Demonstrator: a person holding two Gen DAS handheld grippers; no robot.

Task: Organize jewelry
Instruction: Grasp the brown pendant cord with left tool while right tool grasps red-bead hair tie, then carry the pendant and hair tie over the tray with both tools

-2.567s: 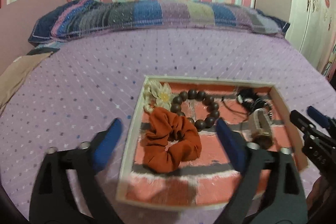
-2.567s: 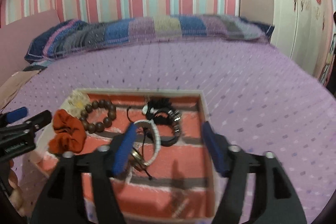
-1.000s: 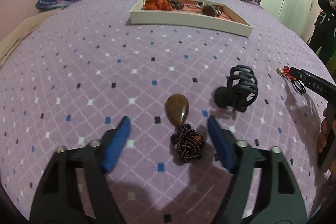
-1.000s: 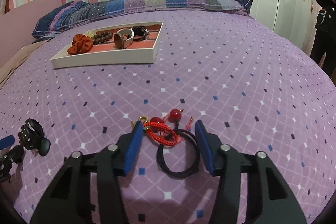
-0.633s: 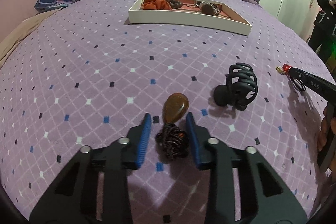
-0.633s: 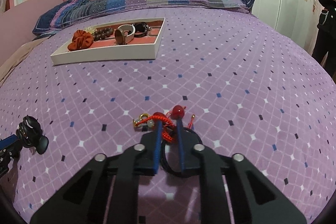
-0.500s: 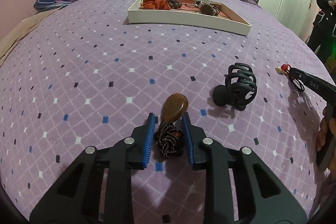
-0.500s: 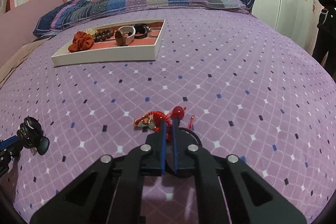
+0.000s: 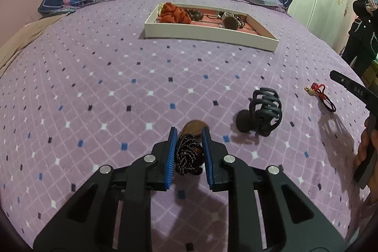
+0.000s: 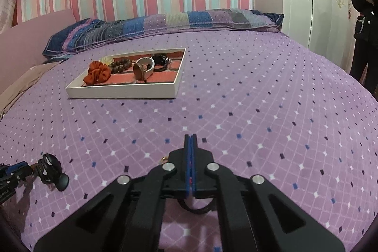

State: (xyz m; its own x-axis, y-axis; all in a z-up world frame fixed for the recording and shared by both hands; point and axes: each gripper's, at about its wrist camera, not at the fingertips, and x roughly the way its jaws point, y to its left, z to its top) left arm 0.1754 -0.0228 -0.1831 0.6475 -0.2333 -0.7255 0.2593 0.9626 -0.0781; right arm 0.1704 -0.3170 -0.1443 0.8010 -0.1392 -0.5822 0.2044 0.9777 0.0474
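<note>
Left claw (image 9: 188, 150) clamped around braided cord (image 9: 187, 155).

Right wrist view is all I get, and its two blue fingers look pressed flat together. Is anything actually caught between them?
Observer: Yes. The left wrist view shows a red beaded cord joined to a thin black loop, hanging at the tip of the right gripper.
Operator: And that other tool poking in at my lower left edge?
Observer: That is the left gripper. It is shut on a bunched dark braided cord.
Operator: Only cord?
Observer: No. A brown oval pendant sticks out just ahead of its fingertips.
</note>
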